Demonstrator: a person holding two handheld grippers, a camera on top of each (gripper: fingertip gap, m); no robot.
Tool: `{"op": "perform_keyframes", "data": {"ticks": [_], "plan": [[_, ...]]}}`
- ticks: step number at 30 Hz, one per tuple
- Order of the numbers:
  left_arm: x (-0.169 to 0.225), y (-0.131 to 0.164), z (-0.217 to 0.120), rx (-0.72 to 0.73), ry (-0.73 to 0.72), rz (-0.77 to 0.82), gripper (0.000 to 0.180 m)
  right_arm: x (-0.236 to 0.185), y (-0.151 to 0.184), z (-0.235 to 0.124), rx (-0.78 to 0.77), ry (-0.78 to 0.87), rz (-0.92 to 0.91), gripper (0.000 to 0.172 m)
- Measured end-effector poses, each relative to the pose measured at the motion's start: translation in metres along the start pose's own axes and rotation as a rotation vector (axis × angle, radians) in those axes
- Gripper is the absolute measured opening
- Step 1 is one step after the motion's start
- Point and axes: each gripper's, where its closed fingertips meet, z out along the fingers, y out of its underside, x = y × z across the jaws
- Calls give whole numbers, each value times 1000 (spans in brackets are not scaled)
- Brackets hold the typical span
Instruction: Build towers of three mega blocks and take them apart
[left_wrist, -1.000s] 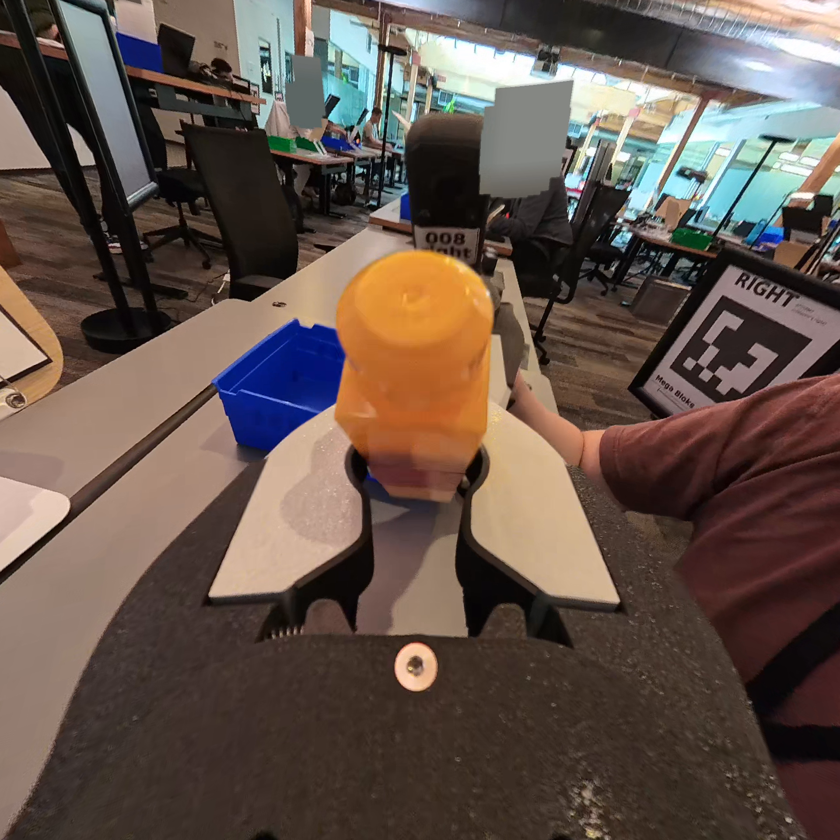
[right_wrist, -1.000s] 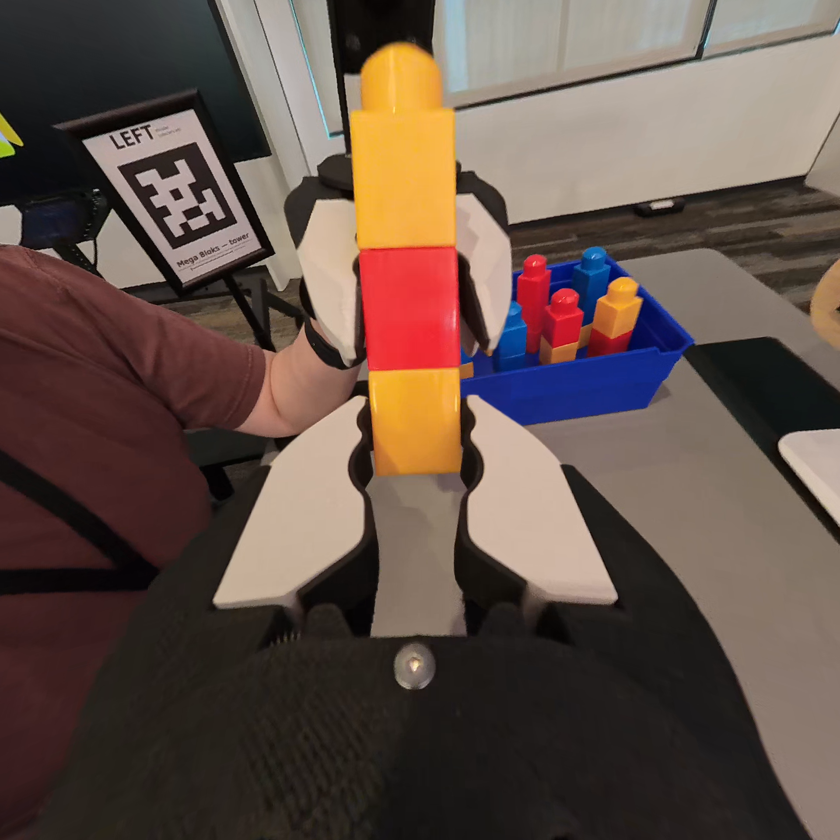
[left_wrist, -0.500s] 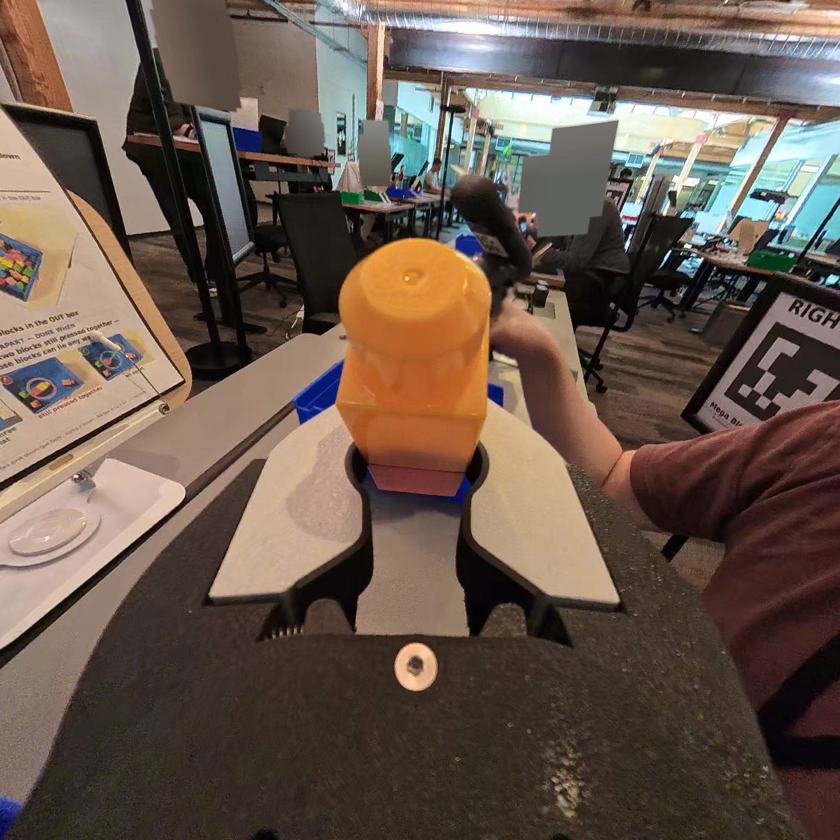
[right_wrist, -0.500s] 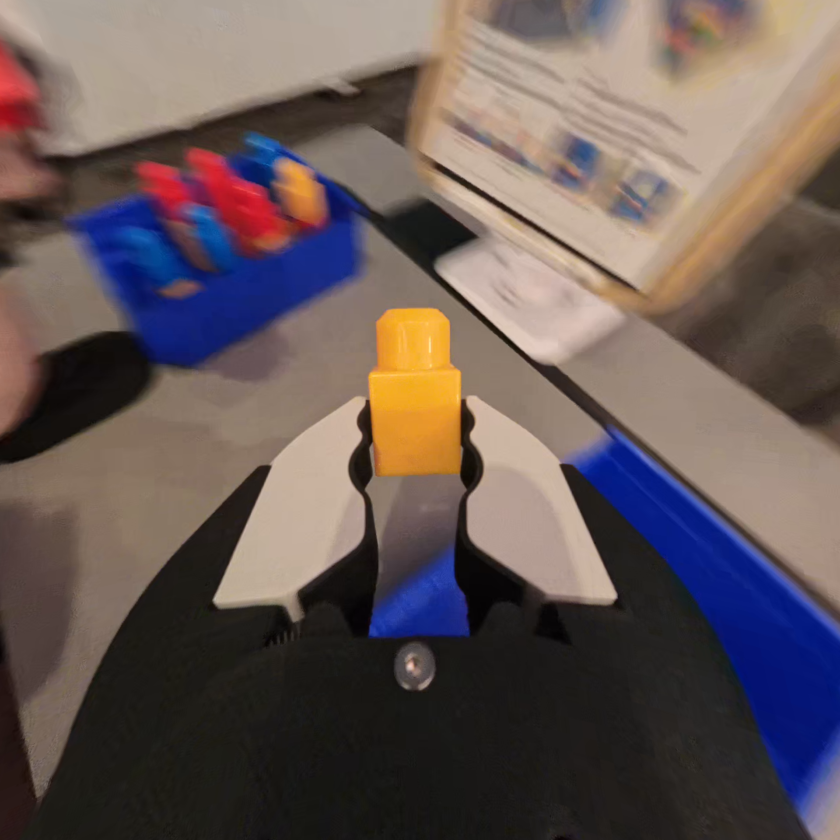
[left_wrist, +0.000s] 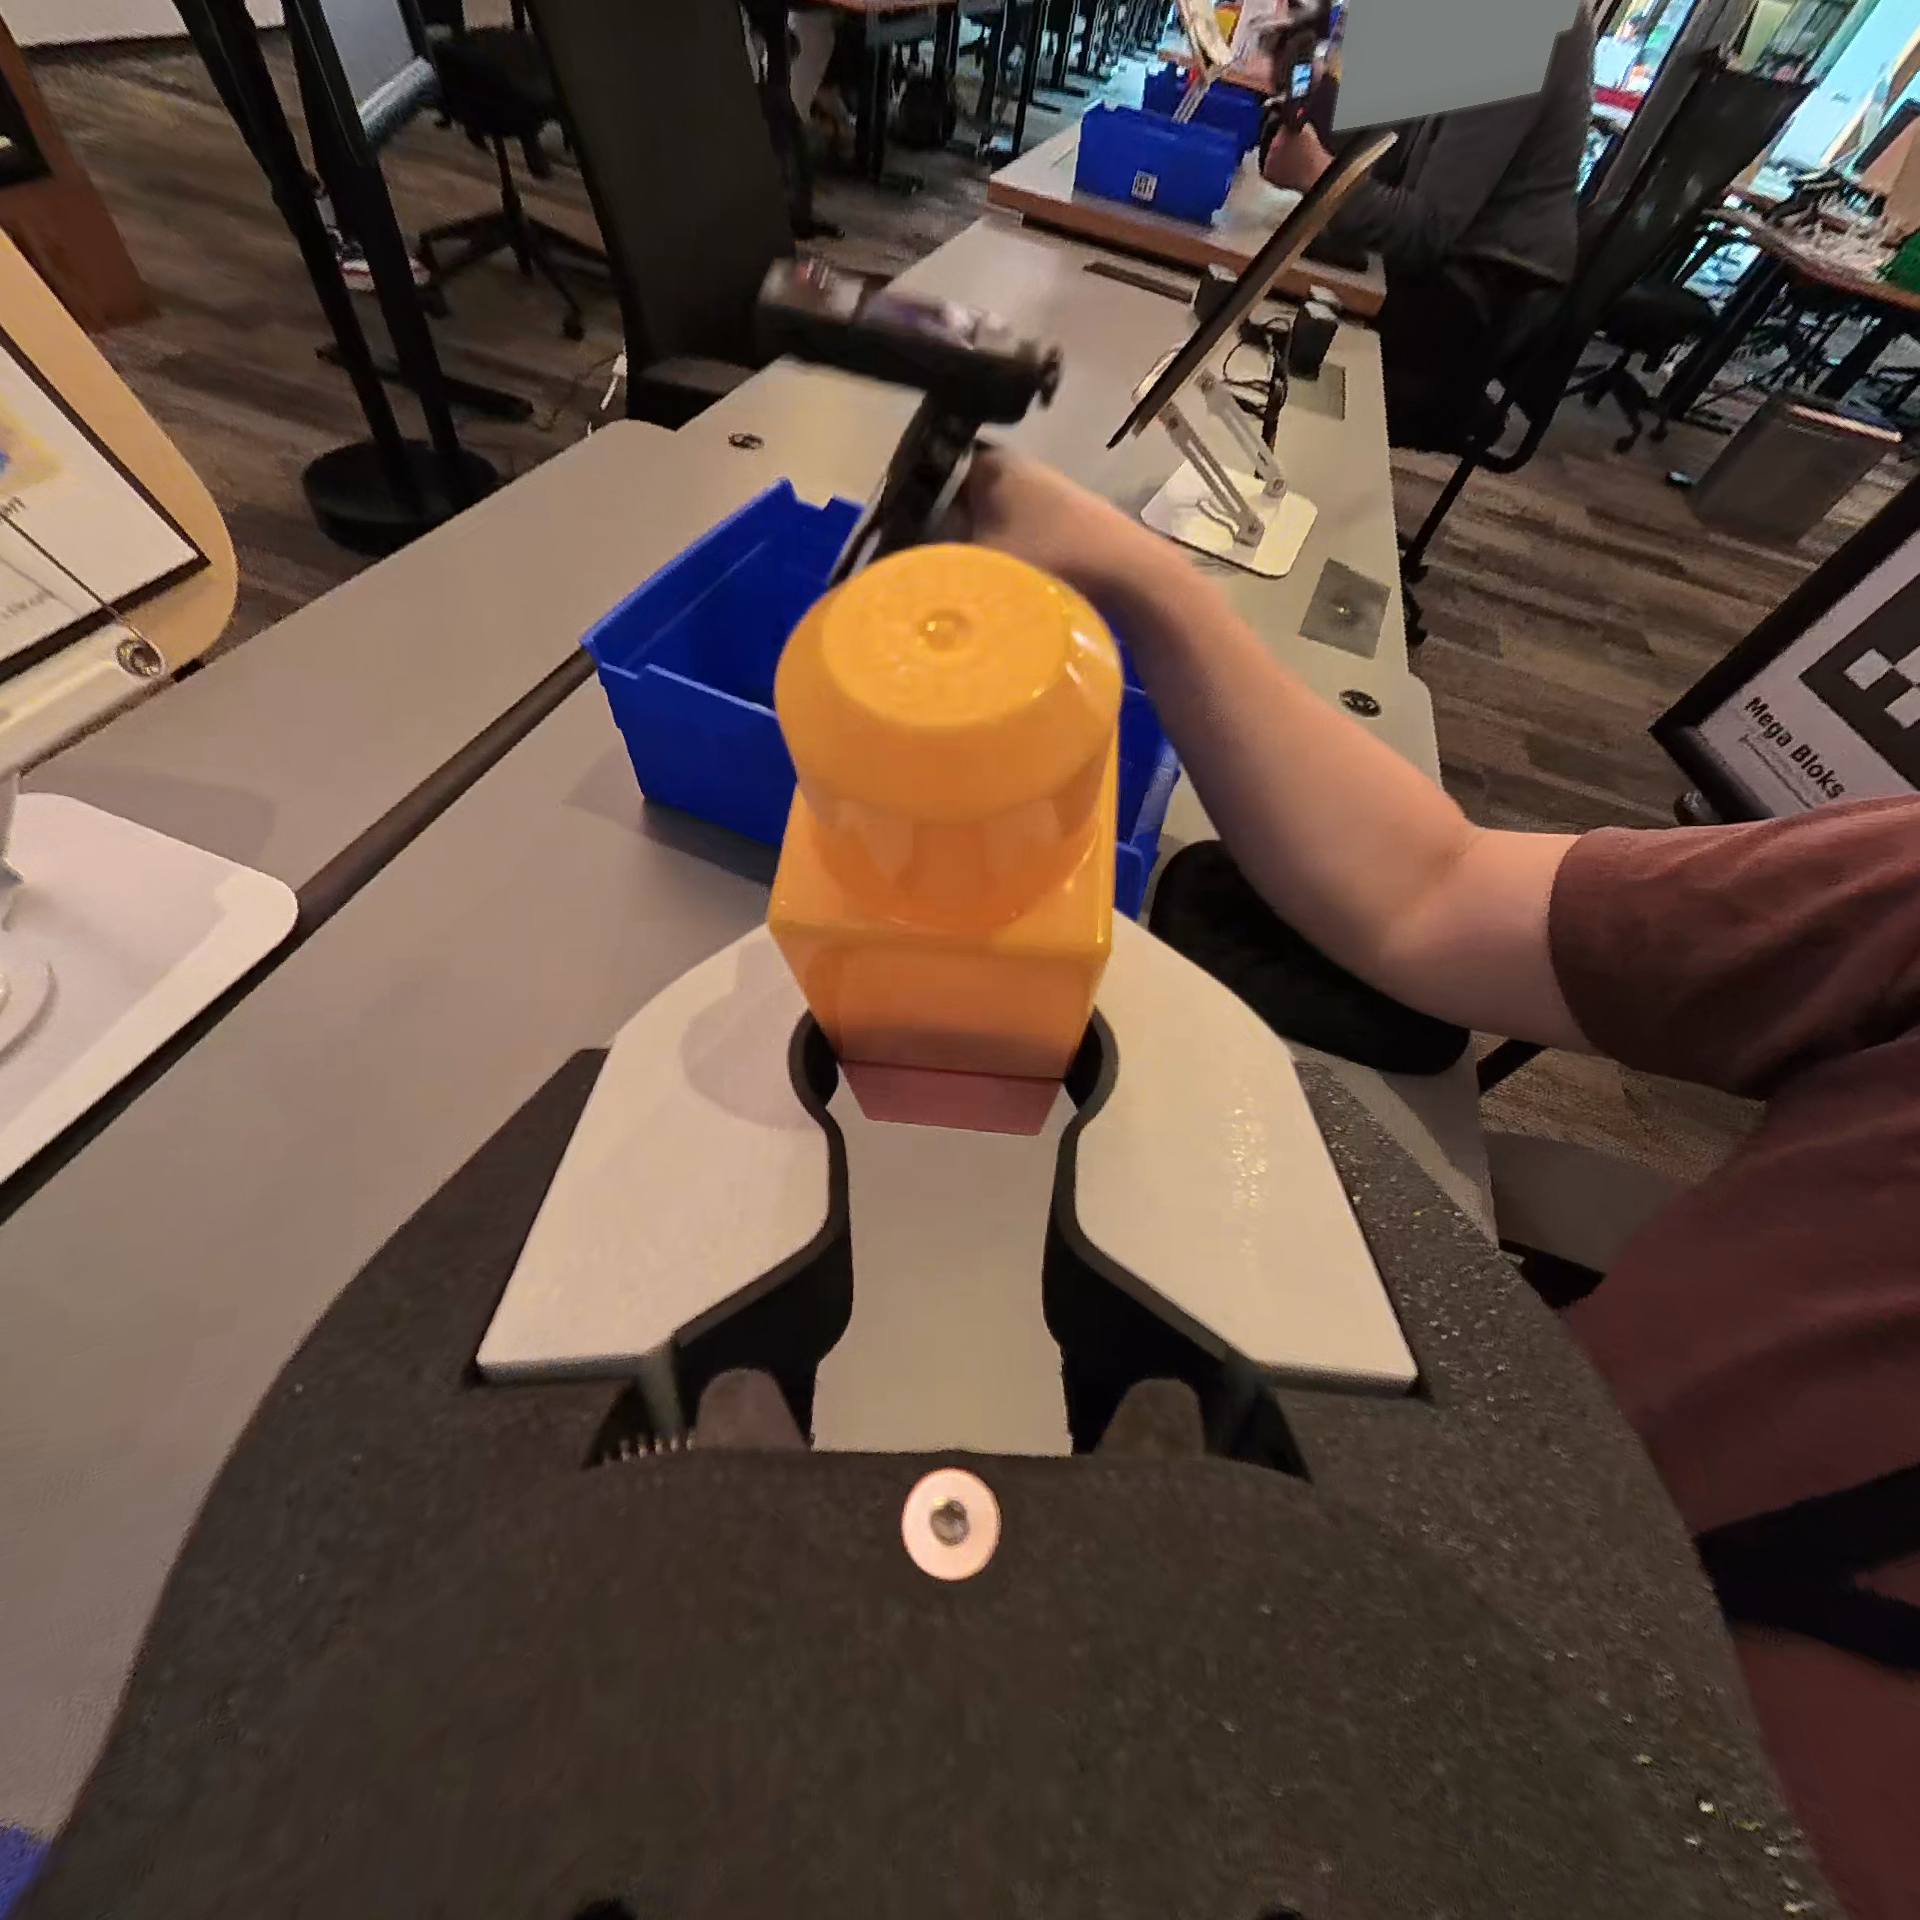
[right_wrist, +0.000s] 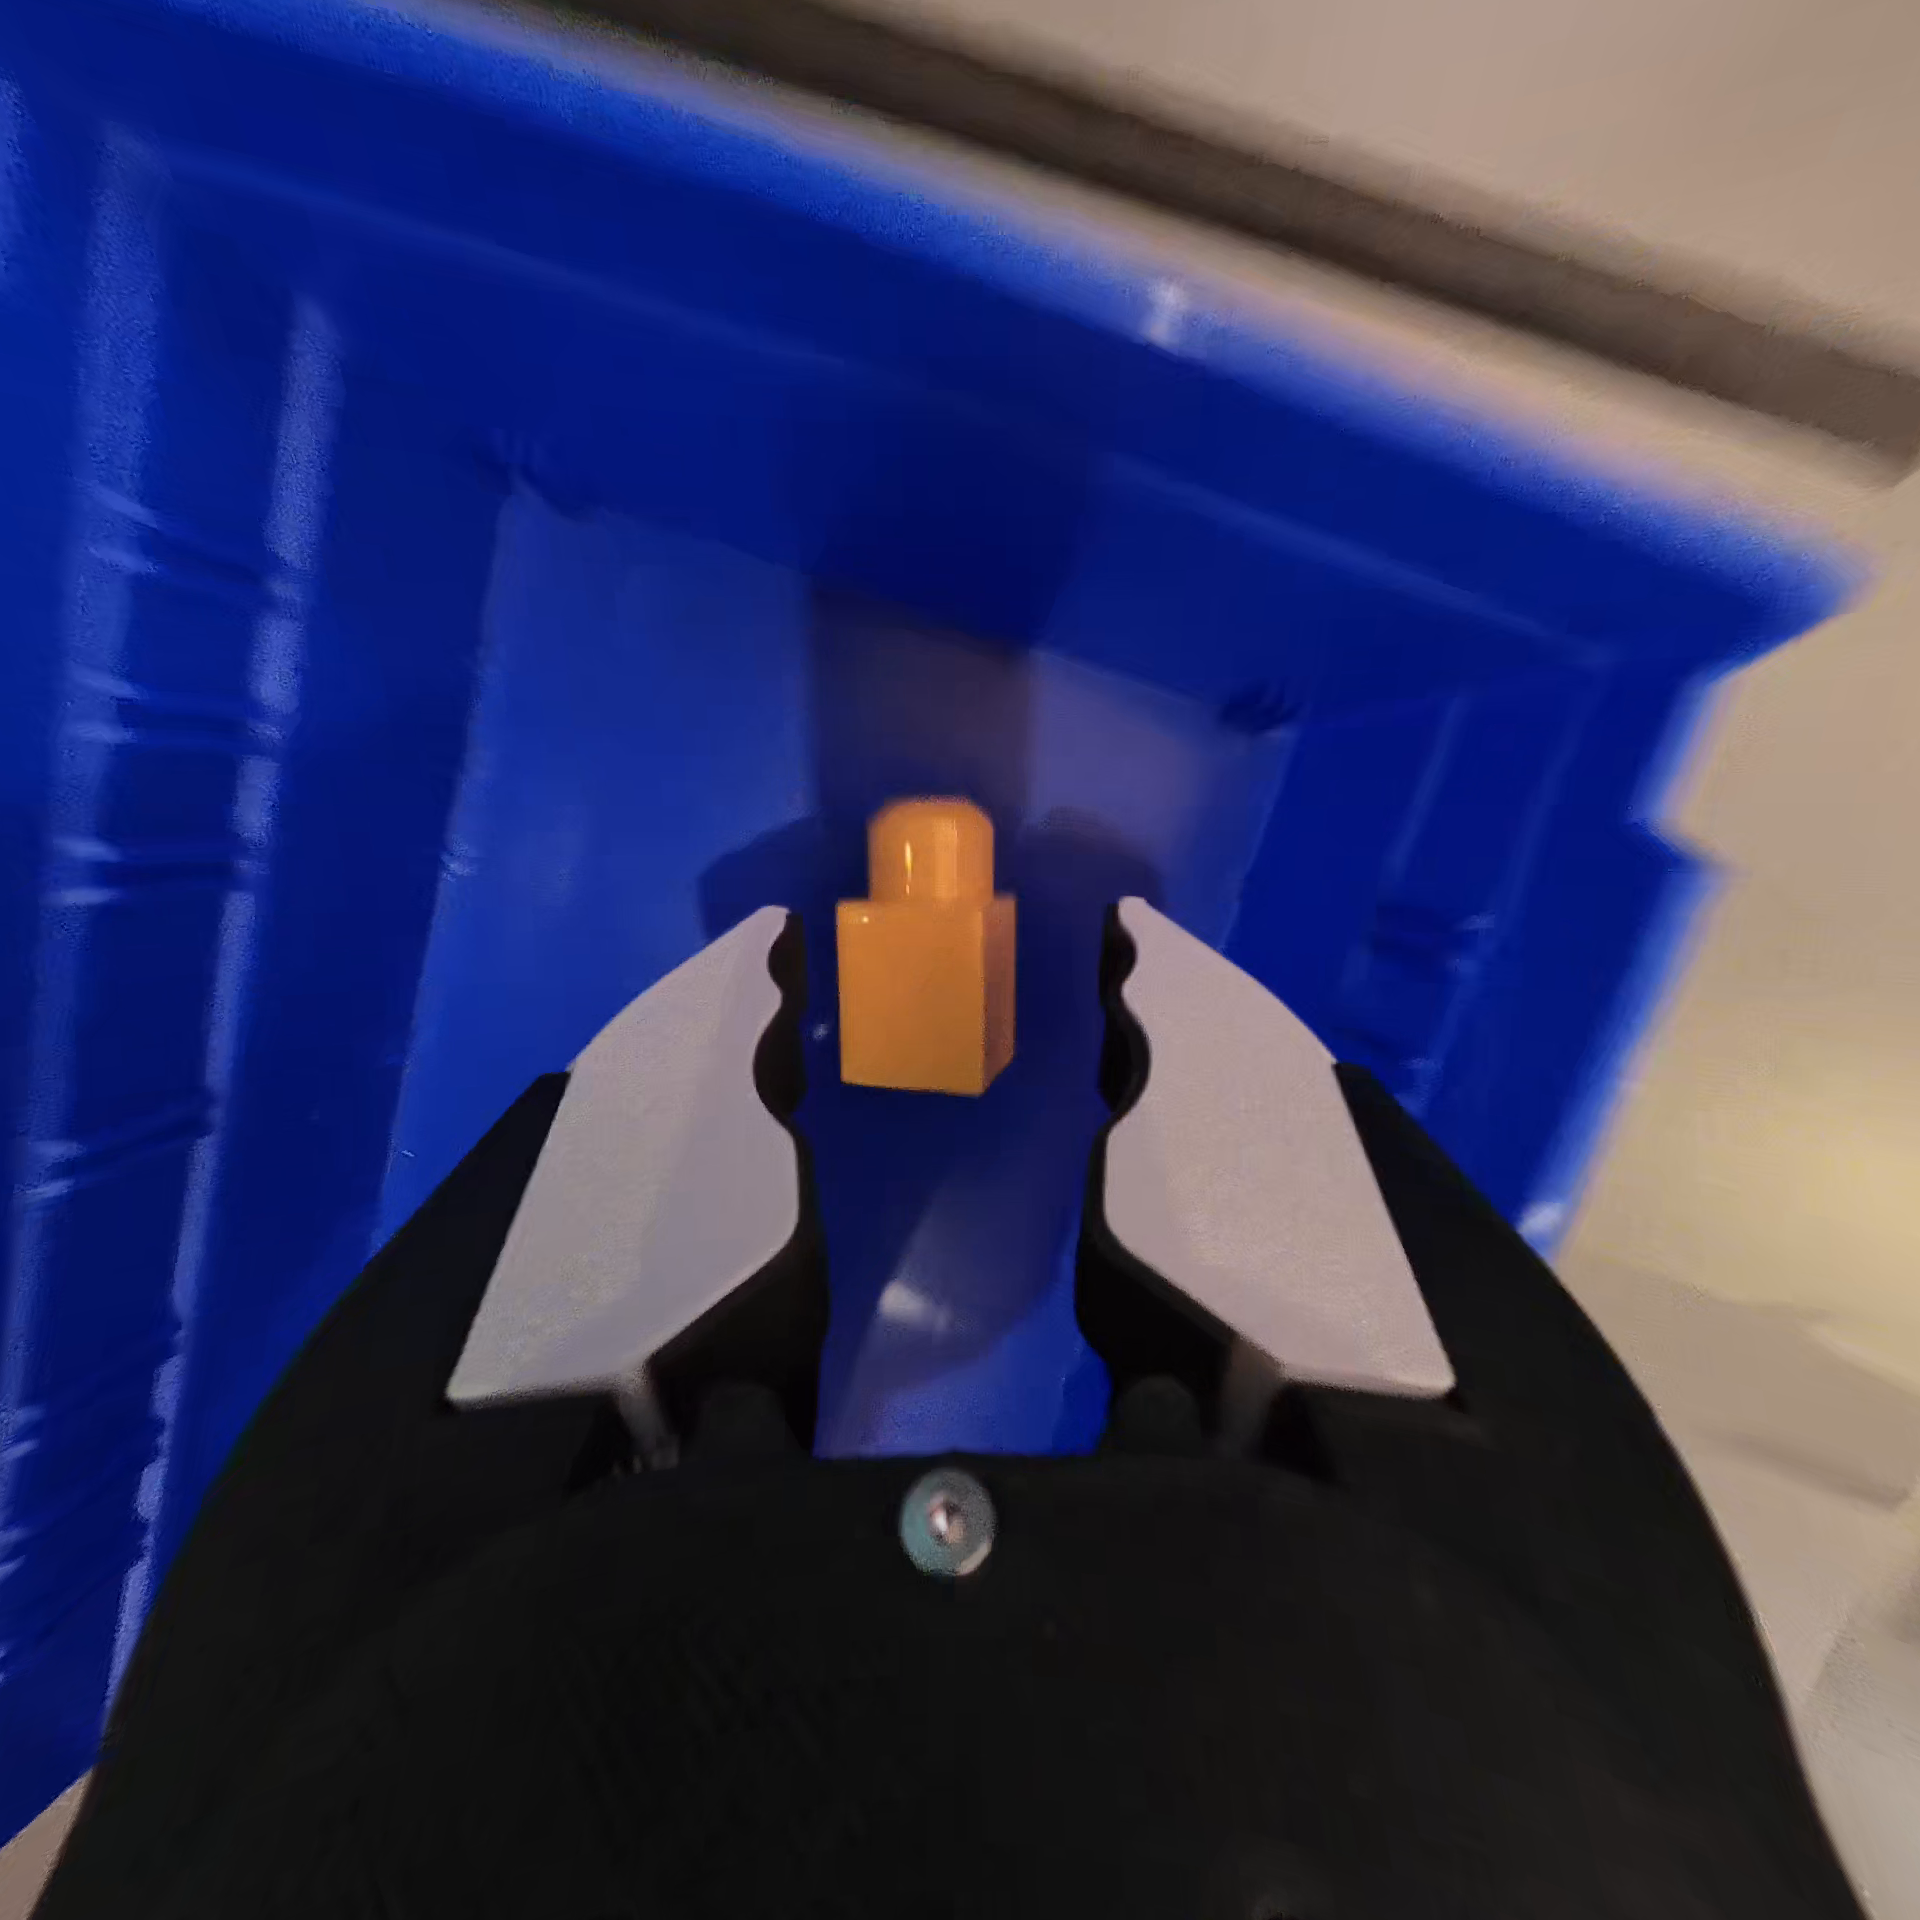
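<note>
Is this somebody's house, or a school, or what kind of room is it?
Probably a big shared office or lab, not a house. Long grey tables stand in rows with black office chairs, and another person sits working at a far table that carries a blue bin.

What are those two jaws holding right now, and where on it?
The left gripper holds an orange-on-red block stack, jaws at its lower part. The right gripper holds nothing: its jaws stand apart from the orange block over the blue bin.
</note>
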Motion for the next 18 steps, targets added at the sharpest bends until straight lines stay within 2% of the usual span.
{"op": "perform_keyframes", "data": {"ticks": [2, 4, 6, 8, 11, 15, 17, 18], "plan": [[-1, 5, 4, -27, 0, -8, 41, -30, -46, -52, 293, -71, -64, 57], [-1, 10, 8, -56, 5, -8, 40, -107, -81, -125, 616, -366, -173, 58], [-2, 15, 12, -79, -1, -4, 40, -199, -81, -205, 870, -786, -313, 59], [-2, 19, 16, -100, 4, -6, 40, -264, -61, -250, 946, -1070, -428, 59], [2, 26, 21, -135, 20, -6, 40, -322, -40, -240, 836, -1155, -542, 62], [8, 32, 25, -179, 40, 19, 40, -349, -28, -209, 709, -1141, -609, 62], [16, 33, 26, -184, 76, 41, 40, -351, -22, -207, 669, -1197, -641, 36], [16, 30, 27, -164, 78, 51, 41, -350, -24, -210, 675, -1216, -620, 35]]}}
